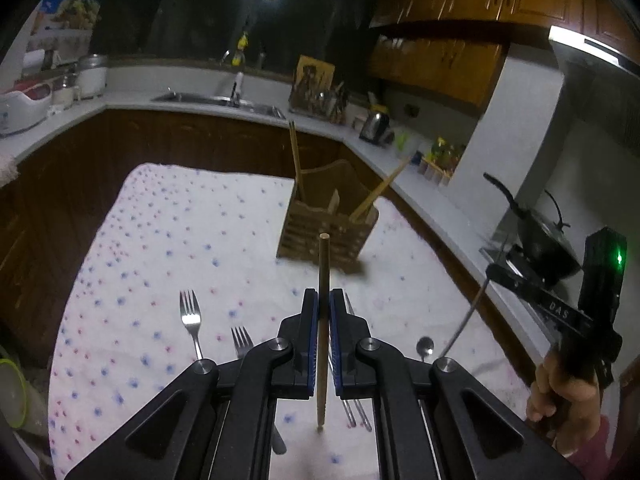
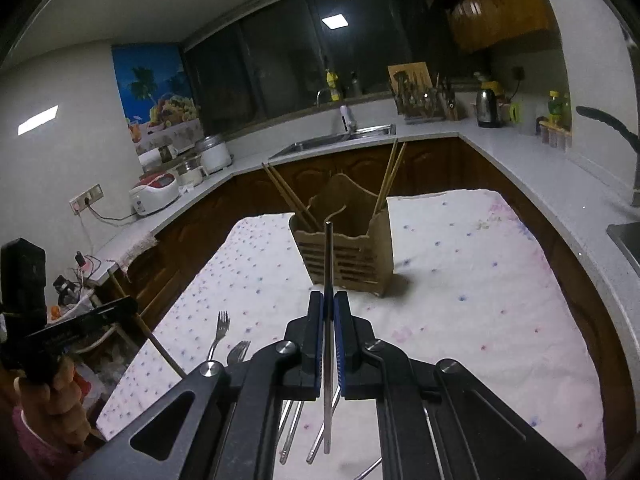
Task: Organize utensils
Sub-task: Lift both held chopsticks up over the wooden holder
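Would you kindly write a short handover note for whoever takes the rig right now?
Left gripper: shut on a wooden chopstick, lifted above the cloth.
Right gripper: shut on a metal chopstick.
Holder: upright on the cloth, wooden chopsticks already in it.
Left: drop both held sticks in, then two forks, a spoon and the remaining metal pieces on the cloth.

My surface [image 2: 460,280] w/ dotted cloth: wooden utensil holder [image 2: 348,256] standing, two forks [image 1: 191,320] + metal chopsticks [image 2: 296,424] lying flat.
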`<state>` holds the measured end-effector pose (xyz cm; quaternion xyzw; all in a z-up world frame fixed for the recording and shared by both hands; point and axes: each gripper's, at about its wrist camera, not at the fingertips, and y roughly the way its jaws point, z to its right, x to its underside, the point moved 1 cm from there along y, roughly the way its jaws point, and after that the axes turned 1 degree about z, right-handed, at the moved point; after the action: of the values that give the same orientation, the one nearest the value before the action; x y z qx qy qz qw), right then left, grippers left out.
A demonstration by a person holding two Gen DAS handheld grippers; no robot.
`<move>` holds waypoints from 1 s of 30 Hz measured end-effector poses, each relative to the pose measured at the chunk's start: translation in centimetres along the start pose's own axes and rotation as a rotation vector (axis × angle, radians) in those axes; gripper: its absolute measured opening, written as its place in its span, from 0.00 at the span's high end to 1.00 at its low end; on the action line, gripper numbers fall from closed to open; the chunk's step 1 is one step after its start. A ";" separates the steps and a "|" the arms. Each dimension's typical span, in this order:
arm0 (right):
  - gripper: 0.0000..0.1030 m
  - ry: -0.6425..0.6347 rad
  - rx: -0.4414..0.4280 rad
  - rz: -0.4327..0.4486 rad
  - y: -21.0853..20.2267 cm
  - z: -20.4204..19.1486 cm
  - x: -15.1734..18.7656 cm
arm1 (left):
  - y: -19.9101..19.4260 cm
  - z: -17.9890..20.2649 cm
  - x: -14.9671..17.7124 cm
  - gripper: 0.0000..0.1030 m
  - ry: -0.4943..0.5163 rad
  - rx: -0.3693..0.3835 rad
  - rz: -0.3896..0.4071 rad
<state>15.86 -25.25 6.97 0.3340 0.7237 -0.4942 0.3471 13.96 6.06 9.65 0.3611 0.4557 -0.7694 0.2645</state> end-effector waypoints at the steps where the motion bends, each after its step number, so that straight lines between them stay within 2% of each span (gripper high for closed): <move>1: 0.95 0.000 0.000 0.005 -0.1 0.0 -0.1 | -0.2 0.0 0.1 0.97 -0.003 0.002 0.007; 12: 0.95 0.015 0.001 0.039 -0.4 0.7 -1.0 | 0.2 -0.3 -0.7 0.97 -0.022 0.011 0.056; 18: 0.95 0.034 0.006 0.071 0.0 1.3 -2.1 | 1.2 -0.7 -2.4 0.97 -0.038 0.016 0.097; 24: 0.95 0.044 0.008 0.116 1.2 1.8 -4.5 | 2.7 -1.2 -5.1 0.97 -0.043 0.020 0.157; 30: 0.95 0.053 0.008 0.188 3.5 2.5 -8.7 | 5.4 -1.5 -8.8 0.97 -0.039 0.022 0.225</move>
<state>23.83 -27.86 11.86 0.4148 0.6962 -0.4531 0.3714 23.69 5.68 13.42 0.3978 0.3986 -0.7467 0.3541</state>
